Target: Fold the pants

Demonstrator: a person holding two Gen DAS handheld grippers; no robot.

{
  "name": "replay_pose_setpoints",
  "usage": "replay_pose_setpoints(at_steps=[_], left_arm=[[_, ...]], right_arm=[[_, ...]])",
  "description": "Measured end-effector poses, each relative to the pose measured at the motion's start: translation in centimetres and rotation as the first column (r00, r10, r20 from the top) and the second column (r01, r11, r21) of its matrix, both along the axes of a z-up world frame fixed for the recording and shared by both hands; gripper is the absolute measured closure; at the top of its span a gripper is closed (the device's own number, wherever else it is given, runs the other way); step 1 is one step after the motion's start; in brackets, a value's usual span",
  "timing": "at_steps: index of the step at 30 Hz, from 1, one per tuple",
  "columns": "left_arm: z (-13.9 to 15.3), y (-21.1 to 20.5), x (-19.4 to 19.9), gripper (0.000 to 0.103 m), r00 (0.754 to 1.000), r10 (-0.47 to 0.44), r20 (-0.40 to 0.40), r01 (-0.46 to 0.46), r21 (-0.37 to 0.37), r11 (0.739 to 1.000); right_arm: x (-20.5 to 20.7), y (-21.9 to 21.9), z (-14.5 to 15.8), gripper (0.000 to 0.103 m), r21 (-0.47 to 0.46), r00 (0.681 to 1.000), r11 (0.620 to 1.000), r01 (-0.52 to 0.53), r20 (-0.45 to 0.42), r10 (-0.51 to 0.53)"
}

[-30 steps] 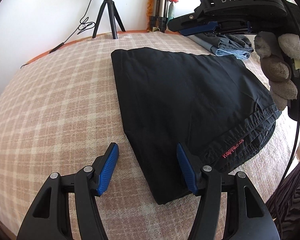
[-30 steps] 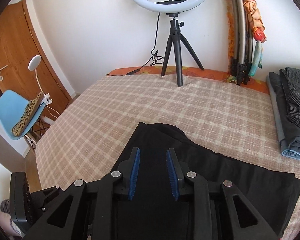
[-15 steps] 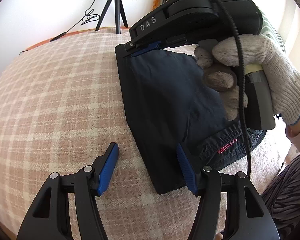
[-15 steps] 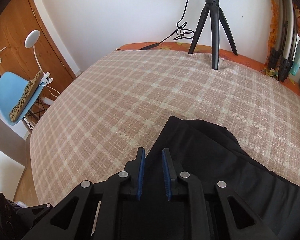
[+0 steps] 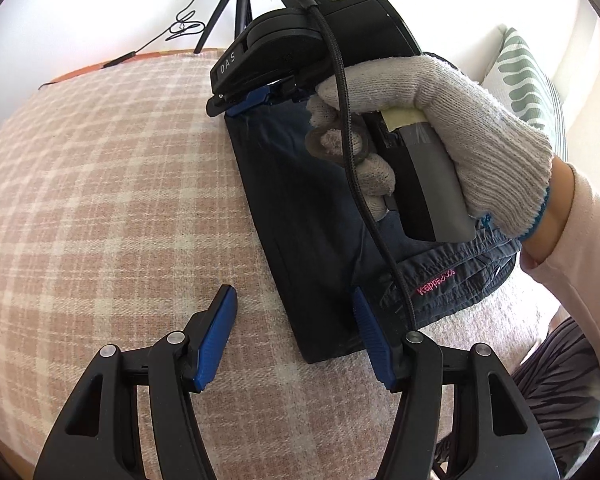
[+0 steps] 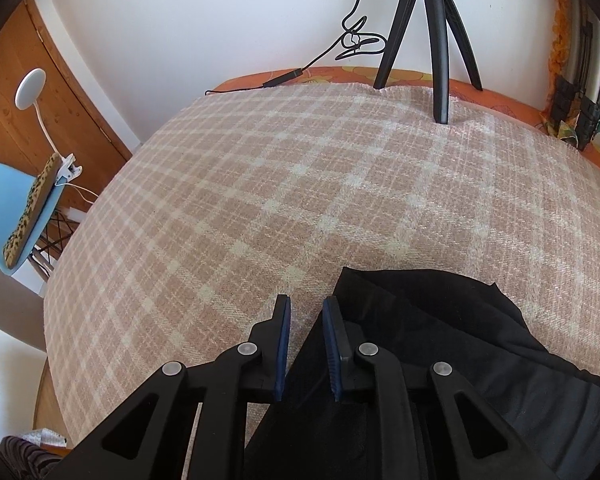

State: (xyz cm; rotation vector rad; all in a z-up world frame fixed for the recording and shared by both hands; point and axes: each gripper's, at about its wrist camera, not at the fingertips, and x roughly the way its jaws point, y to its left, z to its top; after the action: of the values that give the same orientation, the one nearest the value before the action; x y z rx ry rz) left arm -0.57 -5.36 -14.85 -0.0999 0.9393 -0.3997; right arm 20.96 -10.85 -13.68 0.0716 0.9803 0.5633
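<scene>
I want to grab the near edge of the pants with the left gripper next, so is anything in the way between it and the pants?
Nothing visible blocks it. The left gripper is open over the near left corner of the pants, one finger over the blanket, the other over the cloth. The right gripper is at the far corner, clear of that path.

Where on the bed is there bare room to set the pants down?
The blanket is bare from the pants across to the tripod and the bed's left edge. It is crowded on the pants themselves: the right gripper sits at their far corner, the left gripper at the near one.
</scene>
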Motion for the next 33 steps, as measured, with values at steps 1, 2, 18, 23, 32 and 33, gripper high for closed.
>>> replay_pose_setpoints(at_steps=[1, 2, 18, 23, 32, 33], left_arm=[[0.0, 0.3, 0.0, 0.043, 1.0, 0.004, -0.013, -0.005, -0.028, 1.0], [0.1, 0.8, 0.0, 0.043, 1.0, 0.011, -0.03, -0.013, -0.067, 0.998], [0.0, 1.6, 0.8, 0.054, 0.995, 0.025, -0.092, -0.045, -0.233, 0.971], [1.2, 0.0, 0.3, 0.055, 0.999, 0.003, -0.045, -0.012, -0.202, 0.979], [2.1, -1.5, 0.5, 0.055, 1.0, -0.019, 0.004, 0.02, -0.195, 0.981], [2.1, -1.7, 0.7, 0.055, 1.0, -0.02, 0.004, 0.02, -0.198, 0.98]], right_arm=[[-0.2, -0.3, 0.2, 0.073, 0.02, 1.0, 1.0, 0.003, -0.015, -0.002], [-0.5, -0.5, 0.5, 0.07, 0.024, 1.0, 1.0, -0.002, -0.03, 0.002], [-6.0, -3.6, 1.3, 0.047, -0.005, 0.996, 1.0, -0.021, -0.091, 0.02], [-6.5, -2.7, 1.1, 0.041, -0.041, 0.996, 0.998, -0.039, -0.078, 0.036], [-6.5, -0.7, -0.1, 0.041, -0.093, 0.994, 0.993, -0.072, -0.085, 0.065], [-6.5, -0.4, -0.1, 0.041, -0.104, 0.994, 0.992, -0.075, -0.082, 0.067]])
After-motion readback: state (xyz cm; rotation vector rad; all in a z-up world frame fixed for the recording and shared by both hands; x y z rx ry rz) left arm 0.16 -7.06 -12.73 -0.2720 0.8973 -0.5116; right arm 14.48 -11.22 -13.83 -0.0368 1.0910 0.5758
